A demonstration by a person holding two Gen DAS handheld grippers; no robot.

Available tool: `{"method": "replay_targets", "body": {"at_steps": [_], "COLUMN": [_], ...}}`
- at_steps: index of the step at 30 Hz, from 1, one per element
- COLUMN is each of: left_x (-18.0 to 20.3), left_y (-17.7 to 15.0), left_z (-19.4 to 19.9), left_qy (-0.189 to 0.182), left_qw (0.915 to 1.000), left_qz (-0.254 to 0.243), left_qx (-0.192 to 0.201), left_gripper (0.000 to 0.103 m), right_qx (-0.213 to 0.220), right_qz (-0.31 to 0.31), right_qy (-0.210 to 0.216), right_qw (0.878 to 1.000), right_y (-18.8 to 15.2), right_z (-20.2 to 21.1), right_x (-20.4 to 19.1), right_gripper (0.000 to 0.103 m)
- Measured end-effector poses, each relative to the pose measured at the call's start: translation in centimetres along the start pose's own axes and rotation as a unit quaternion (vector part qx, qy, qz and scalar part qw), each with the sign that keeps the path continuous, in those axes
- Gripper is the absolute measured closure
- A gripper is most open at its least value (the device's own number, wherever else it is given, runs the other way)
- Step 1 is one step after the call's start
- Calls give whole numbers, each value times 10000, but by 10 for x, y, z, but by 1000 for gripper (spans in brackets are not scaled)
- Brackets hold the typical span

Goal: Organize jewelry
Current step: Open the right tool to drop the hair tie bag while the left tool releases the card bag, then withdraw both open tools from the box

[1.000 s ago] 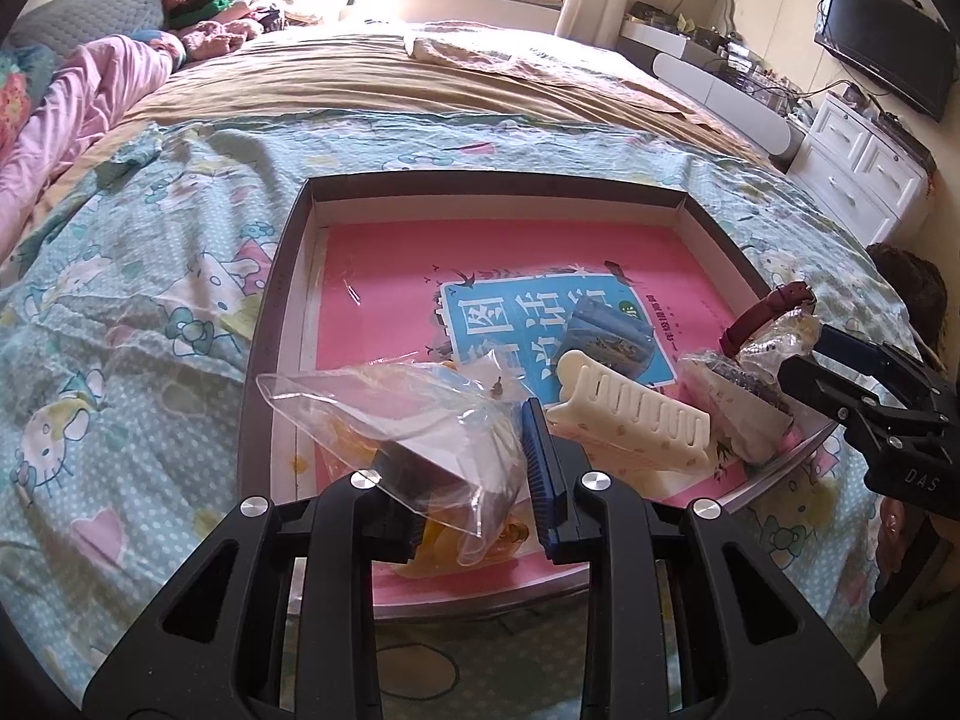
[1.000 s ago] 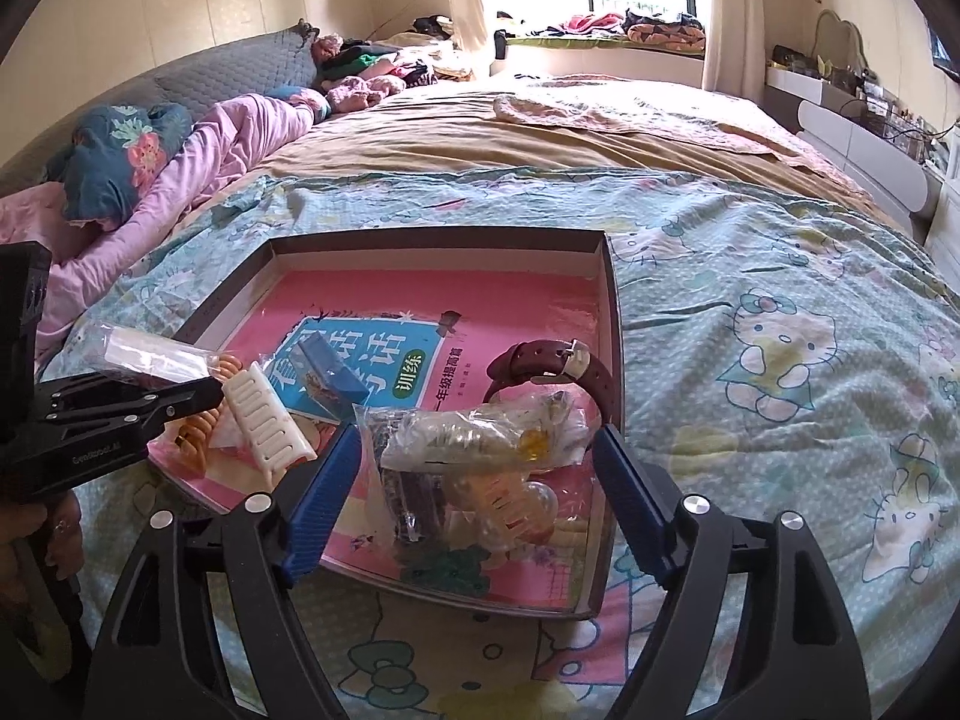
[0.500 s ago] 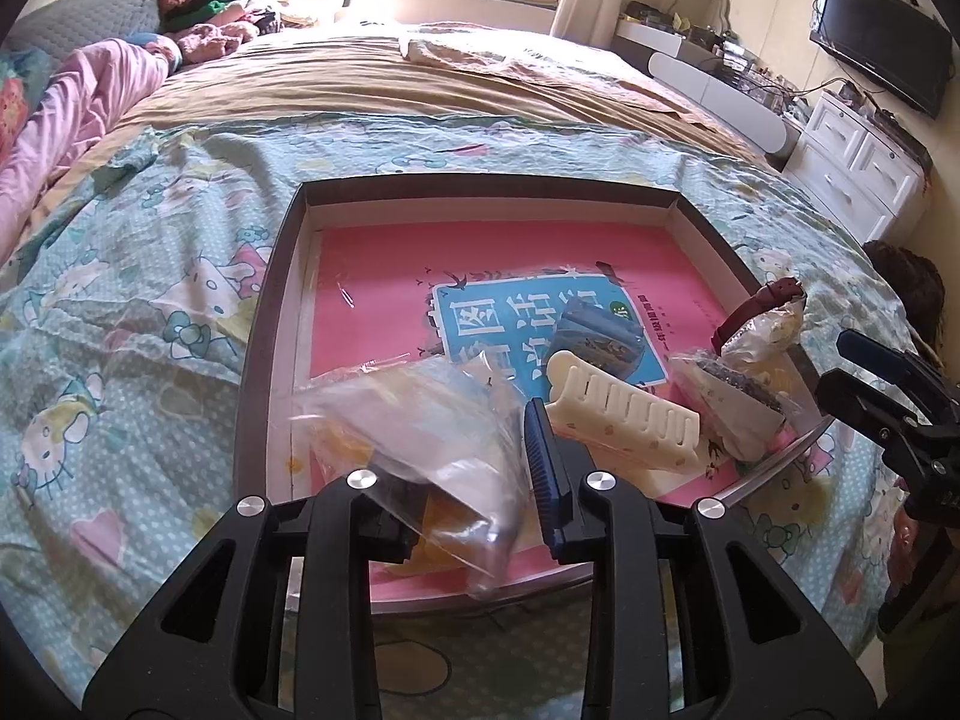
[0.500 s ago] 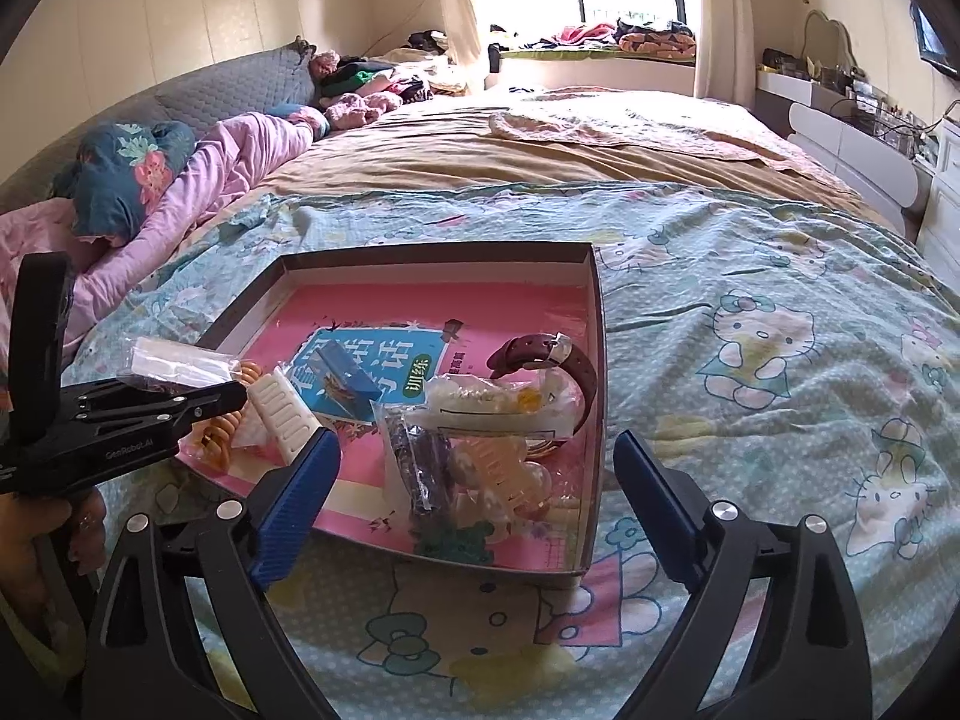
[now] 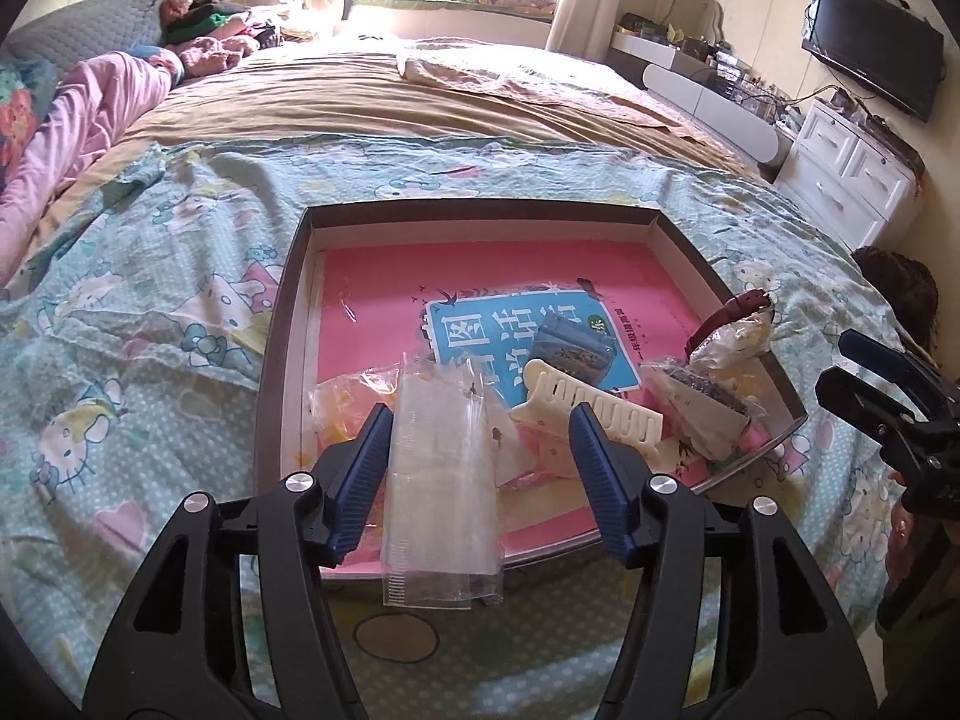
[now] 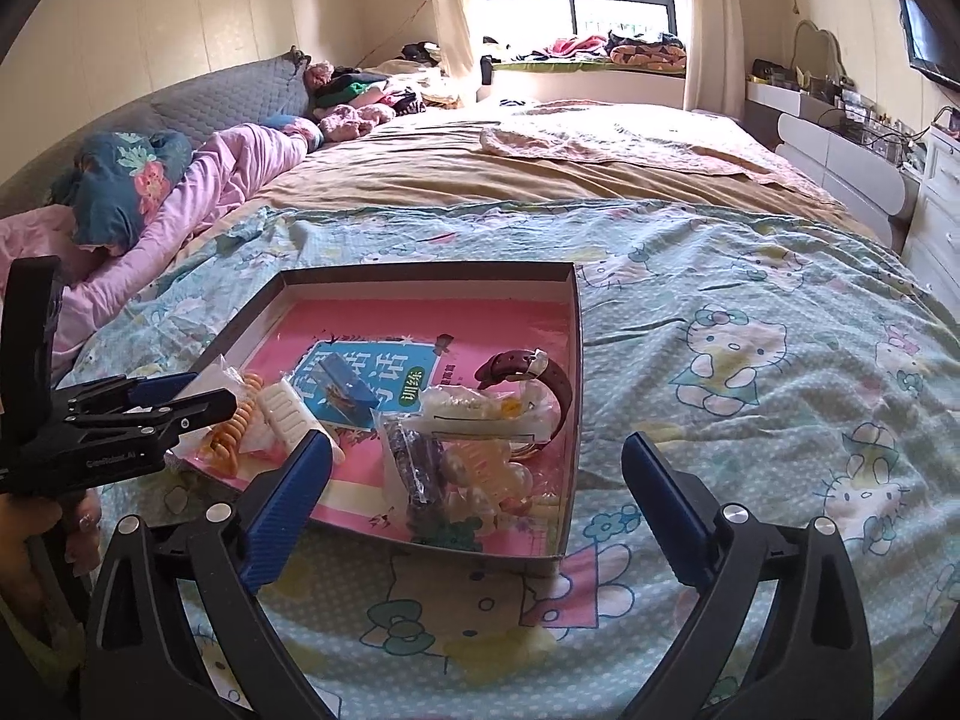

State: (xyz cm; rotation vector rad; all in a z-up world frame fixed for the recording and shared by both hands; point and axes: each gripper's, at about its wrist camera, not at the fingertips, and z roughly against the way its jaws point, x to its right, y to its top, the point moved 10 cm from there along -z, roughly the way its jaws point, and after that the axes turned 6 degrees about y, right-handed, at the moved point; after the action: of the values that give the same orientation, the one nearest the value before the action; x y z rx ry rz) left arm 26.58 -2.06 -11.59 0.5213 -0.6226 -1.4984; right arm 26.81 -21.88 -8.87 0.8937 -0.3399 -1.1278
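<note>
While the box (image 5: 282,324) lay on the bed (image 5: 150,312), we judged a clean release best: our left gripper (image 5: 480,456) was opening, the bag (image 5: 441,480) loose between its pads over the box's near rim; our right gripper (image 6: 474,480) was opening too, wide and empty, before the box.

Right gripper (image 5: 888,384) cut off by edge (bag contents unclear).

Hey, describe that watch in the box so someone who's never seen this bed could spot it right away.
On the cartoon-cat bedsheet sits a shallow dark-walled box lined with a pink book cover. The watch lies against the box's right wall, just behind the heap of clear plastic bags. It is the only dark maroon strap there, curled into a loop with a metal buckle.
</note>
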Motion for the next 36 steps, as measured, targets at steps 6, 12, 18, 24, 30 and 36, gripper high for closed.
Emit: {"method": "replay_targets", "body": {"at_steps": [6,12,18,24,30,36], "left_x": [2,5,8,4,3,4], "left_y": [2,2,-5,-21,-42,-59], "left_z": [21,48,72,86,96,103], "left_qy": [29,104,120,156,149,138], "left_qw": [9999,9991,9982,9980,9980,9980], "left_qz": [-2,-63,-102,3,106,107], "left_qx": [161,401,579,619,606,608], "left_gripper": [29,11,10,10,10,10], "right_qx": [91,197,276,324,349,310], "right_qz": [34,64,99,109,132,37], "right_qy": [0,53,98,125,122,115], "right_qw": [10000,9998,9995,9993,9992,9994], "right_y": [0,-2,-6,-16,-28,-47], "right_z": [16,34,49,62,70,71], "right_x": [-4,-12,-20,-28,-36,-41], "right_gripper": [5,5,5,5,5,5]}}
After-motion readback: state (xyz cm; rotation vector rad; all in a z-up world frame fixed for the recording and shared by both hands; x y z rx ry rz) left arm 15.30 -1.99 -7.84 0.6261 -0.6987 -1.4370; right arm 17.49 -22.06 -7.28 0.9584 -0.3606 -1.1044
